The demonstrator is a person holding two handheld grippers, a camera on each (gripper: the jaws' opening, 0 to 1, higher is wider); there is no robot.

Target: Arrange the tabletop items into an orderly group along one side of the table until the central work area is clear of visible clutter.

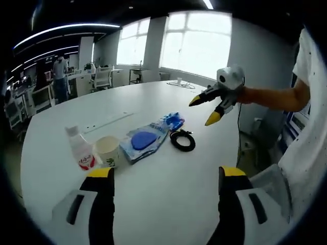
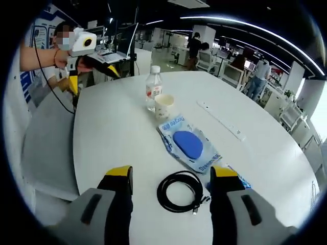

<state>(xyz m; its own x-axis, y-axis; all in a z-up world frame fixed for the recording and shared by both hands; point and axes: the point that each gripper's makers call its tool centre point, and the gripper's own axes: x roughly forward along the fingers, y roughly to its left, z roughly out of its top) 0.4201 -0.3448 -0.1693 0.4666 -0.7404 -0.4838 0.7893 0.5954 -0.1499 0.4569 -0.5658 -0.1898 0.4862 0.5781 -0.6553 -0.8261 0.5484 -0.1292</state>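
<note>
Between right tongs (image 2: 168, 176) | coiled cable (image 2: 180, 191) | tongs apart

The table (image 2: 117, 132) is plain white. On it lie a black coiled cable (image 2: 180, 191), a clear packet (image 2: 188, 144) with blue print and a blue pad inside, a cream cup (image 2: 164, 106), and a clear bottle (image 2: 153, 88) with a red-and-white label. Each claw is black with yellow tips.
</note>
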